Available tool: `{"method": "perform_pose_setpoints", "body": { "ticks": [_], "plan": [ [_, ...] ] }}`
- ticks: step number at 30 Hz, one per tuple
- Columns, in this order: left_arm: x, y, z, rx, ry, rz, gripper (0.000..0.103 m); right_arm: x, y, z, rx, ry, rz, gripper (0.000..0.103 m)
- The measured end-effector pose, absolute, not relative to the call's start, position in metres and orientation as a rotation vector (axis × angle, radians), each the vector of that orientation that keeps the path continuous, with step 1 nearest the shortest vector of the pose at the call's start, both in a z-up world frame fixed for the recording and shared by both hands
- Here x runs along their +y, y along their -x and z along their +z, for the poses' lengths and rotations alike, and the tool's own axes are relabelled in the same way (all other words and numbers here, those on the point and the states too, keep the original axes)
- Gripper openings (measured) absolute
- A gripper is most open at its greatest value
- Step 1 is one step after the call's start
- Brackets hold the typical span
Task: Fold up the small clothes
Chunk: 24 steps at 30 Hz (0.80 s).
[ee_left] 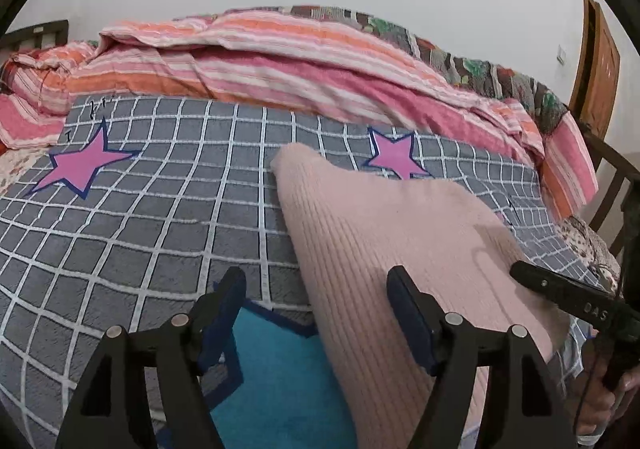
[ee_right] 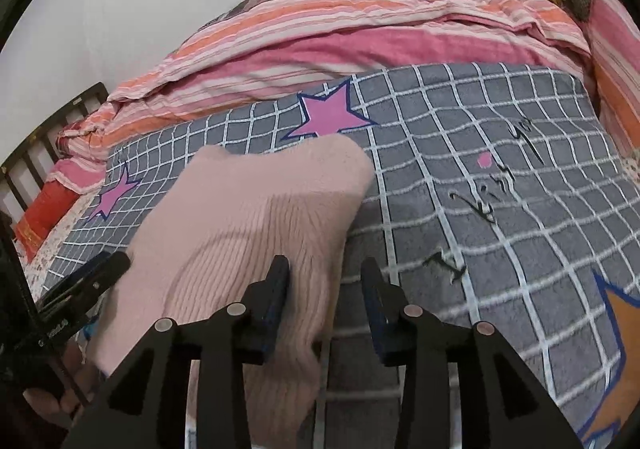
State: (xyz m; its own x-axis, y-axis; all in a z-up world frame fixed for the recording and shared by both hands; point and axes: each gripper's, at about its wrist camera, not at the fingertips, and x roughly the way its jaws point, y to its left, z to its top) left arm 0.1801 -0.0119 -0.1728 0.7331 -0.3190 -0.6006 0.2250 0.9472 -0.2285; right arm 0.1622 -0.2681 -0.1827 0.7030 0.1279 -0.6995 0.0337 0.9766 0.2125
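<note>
Left wrist view: left gripper [ee_left: 316, 313] jaws wide, empty — pink ribbed garment [ee_left: 400, 241] cut off below; right gripper [ee_right: 326, 301] likewise.

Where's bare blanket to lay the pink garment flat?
Free: the grey grid blanket left of the pink knit garment, between the pink star and the blue star; also right of it, toward the orange star. Crowded: the back, under the bunched striped quilt.

Counted one pink ribbed garment [ee_left: 384, 249], one grey checked blanket [ee_left: 160, 209], one striped quilt [ee_left: 280, 61] at the far side, and two grippers: left [ee_left: 316, 313], right [ee_right: 324, 301].
</note>
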Motion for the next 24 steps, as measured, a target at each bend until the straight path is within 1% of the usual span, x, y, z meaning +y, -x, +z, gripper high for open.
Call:
{"method": "perform_pose_setpoints", "body": {
  "ticks": [3,5,11,13,17,18,19,21,24],
  "plan": [
    [-0.007,-0.175,-0.168,0.733,0.18,-0.301,0.071,-0.266,-0.15,-0.176,0.809,-0.184,0.036,0.037],
    [-0.01,-0.168,-0.162,0.752,0.155,-0.288,0.071,-0.266,-0.141,-0.167,0.808,-0.168,0.012,0.037],
    [-0.02,-0.139,-0.126,0.763,0.114,-0.249,0.072,-0.267,-0.115,-0.14,0.837,-0.166,-0.025,0.037],
    [-0.022,-0.127,-0.11,0.752,0.099,-0.236,0.076,-0.268,-0.105,-0.131,0.845,-0.176,-0.036,0.037],
    [-0.029,-0.106,-0.083,0.731,0.044,-0.195,0.081,-0.27,-0.086,-0.106,0.851,-0.178,-0.04,0.037],
    [-0.031,-0.101,-0.077,0.726,0.036,-0.187,0.081,-0.27,-0.082,-0.1,0.846,-0.174,-0.043,0.039],
    [-0.032,-0.096,-0.071,0.725,0.029,-0.182,0.081,-0.27,-0.077,-0.094,0.842,-0.171,-0.046,0.042],
    [-0.033,-0.087,-0.06,0.72,0.019,-0.181,0.082,-0.27,-0.067,-0.082,0.834,-0.164,-0.062,0.065],
    [-0.031,-0.073,-0.046,0.703,0.013,-0.169,0.085,-0.27,-0.052,-0.067,0.79,-0.143,-0.076,0.083]
  ]
}}
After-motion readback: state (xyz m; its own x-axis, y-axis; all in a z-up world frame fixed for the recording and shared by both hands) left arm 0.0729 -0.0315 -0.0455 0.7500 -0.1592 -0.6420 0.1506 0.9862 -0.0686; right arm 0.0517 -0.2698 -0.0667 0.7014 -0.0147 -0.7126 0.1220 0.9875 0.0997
